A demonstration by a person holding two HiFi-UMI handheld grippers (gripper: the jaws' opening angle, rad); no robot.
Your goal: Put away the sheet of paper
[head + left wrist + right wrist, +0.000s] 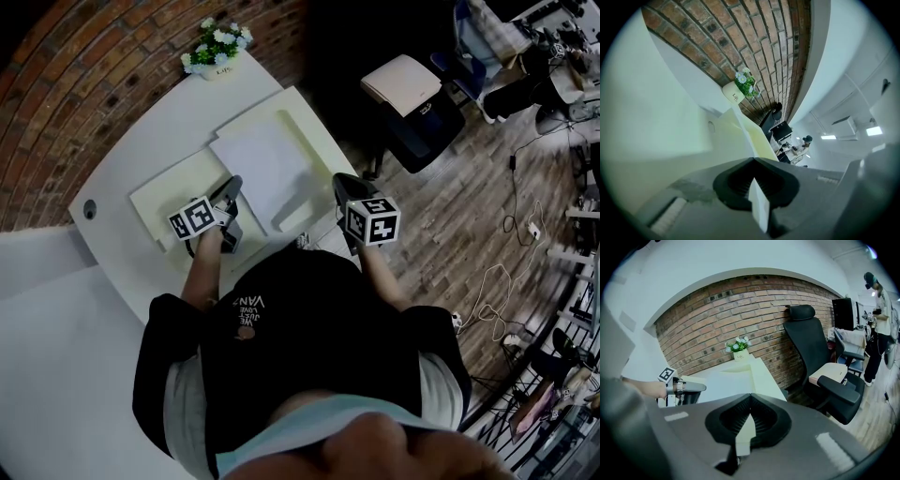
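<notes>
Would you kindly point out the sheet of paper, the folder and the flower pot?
sheet of paper [255, 167], head view, its middle.
folder [169, 192], head view, its left flap.
flower pot [219, 68], head view, its white front.

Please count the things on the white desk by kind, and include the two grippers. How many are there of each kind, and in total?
Potted flowers: 1
White sheet of paper: 1
Cream folder panels: 2
Grippers: 2 (left gripper, right gripper)
Total: 6
</notes>
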